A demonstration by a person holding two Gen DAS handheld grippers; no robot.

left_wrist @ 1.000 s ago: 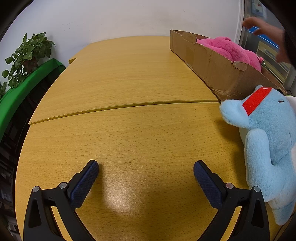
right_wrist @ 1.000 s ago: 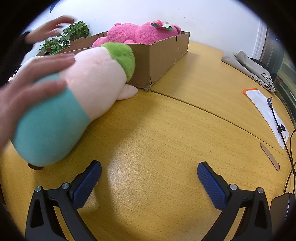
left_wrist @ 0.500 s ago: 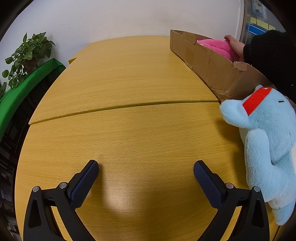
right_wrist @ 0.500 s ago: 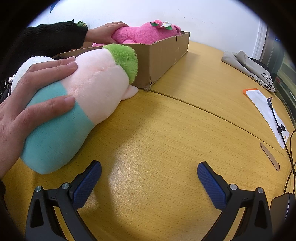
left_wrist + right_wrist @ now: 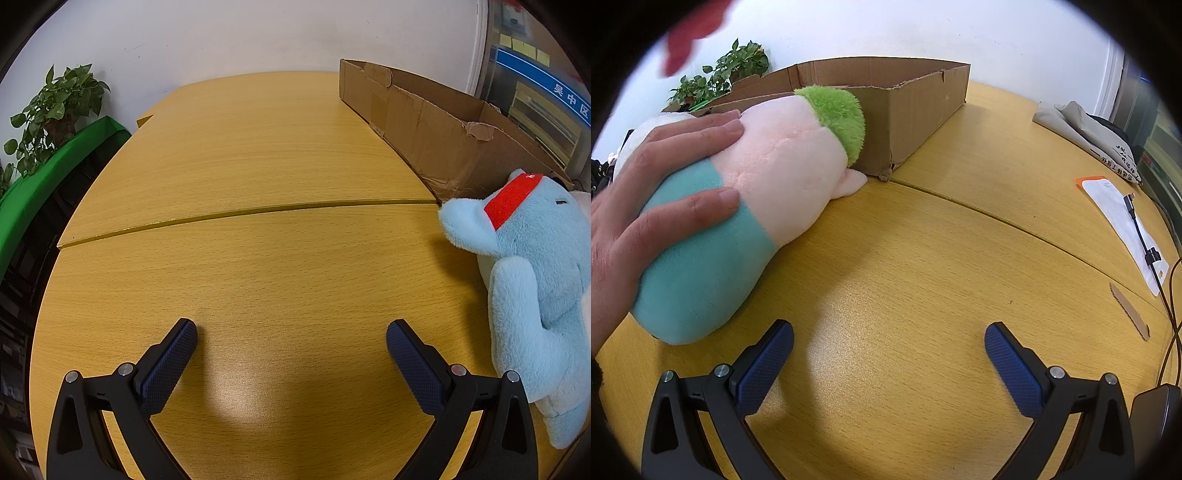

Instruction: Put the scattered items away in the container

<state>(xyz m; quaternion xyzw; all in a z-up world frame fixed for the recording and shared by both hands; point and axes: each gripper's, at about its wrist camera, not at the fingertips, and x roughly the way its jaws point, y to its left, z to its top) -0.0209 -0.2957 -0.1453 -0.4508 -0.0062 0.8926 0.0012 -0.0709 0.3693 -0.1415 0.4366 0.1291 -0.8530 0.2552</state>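
We see a light blue plush with a red headband, a pink, teal and green plush, and a brown cardboard box.

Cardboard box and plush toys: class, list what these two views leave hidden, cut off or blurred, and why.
- Brown cardboard box: floor hidden by its near wall in both views.
- Light blue plush with red headband: cut off by the left wrist view's right edge.
- Pink, teal and green plush: partly covered by a hand.
- Red blur, right wrist view: unidentifiable.
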